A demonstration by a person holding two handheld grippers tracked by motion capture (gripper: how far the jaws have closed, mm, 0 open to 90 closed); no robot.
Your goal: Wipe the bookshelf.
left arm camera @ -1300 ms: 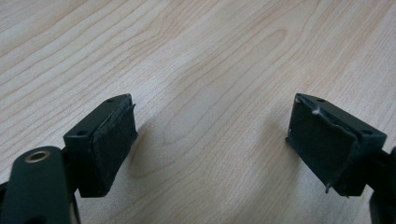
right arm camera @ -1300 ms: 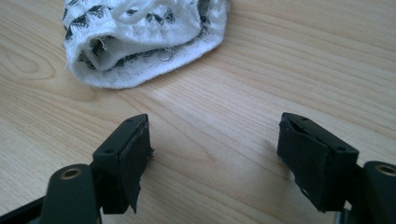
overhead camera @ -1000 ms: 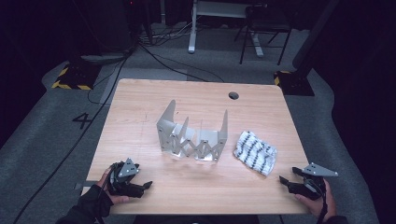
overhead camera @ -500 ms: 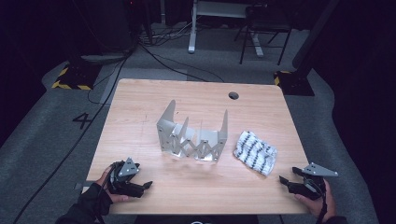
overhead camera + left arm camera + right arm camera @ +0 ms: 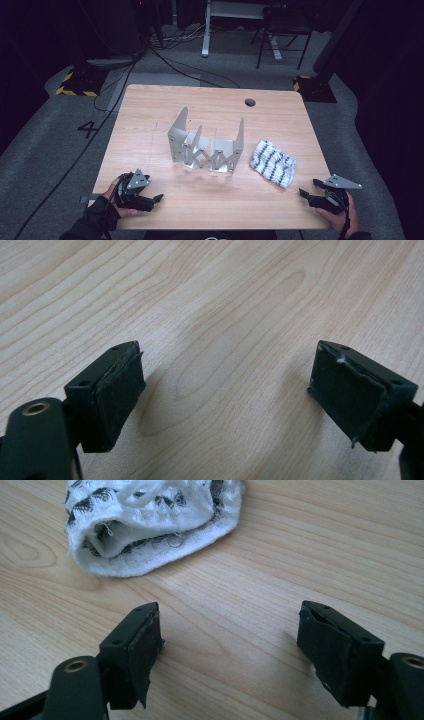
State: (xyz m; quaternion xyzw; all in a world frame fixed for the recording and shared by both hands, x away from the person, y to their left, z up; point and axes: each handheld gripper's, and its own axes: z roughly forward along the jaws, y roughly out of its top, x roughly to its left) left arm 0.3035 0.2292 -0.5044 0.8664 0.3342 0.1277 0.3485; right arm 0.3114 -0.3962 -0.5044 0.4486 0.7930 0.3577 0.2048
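1. Two handheld grippers rested at the bottom of the high view: left gripper (image 5: 159, 198) at lower left, right gripper (image 5: 302, 192) at lower right, each on a wooden table (image 5: 150, 115).
2. Both sets of jaws stood wide apart and held nothing; bare wood grain lay between the pads in each gripper view.
3. Lay nearest the right gripper: a white knitted cloth with black pattern (image 5: 272, 163), at right of centre in the high view, just beside a folding metal rack (image 5: 206, 146) at mid-frame, apart from it or barely touching; hard to tell.
4. Judged soft, light and limp: likely to sag and drape when lifted, not fragile, not slippery. Best taken at the thick rolled edge facing the right gripper, with both pads pinching through the folded layers rather than a single loose loop.
5. Shown in the right gripper view, upper left of frame: the cloth (image 5: 150, 520) close up, with its open folded mouth, loose yarn loops and fine stitching, none of which could be made out from above.
6. Shown in the left gripper view: worn, peeling tape on the pads (image 5: 120, 390) and plain table surface.
7. Shown in the high view alone: the rack, a round cable hole (image 5: 250, 102) at upper right of the tabletop, gloved hands, and dark floor with cables beyond.
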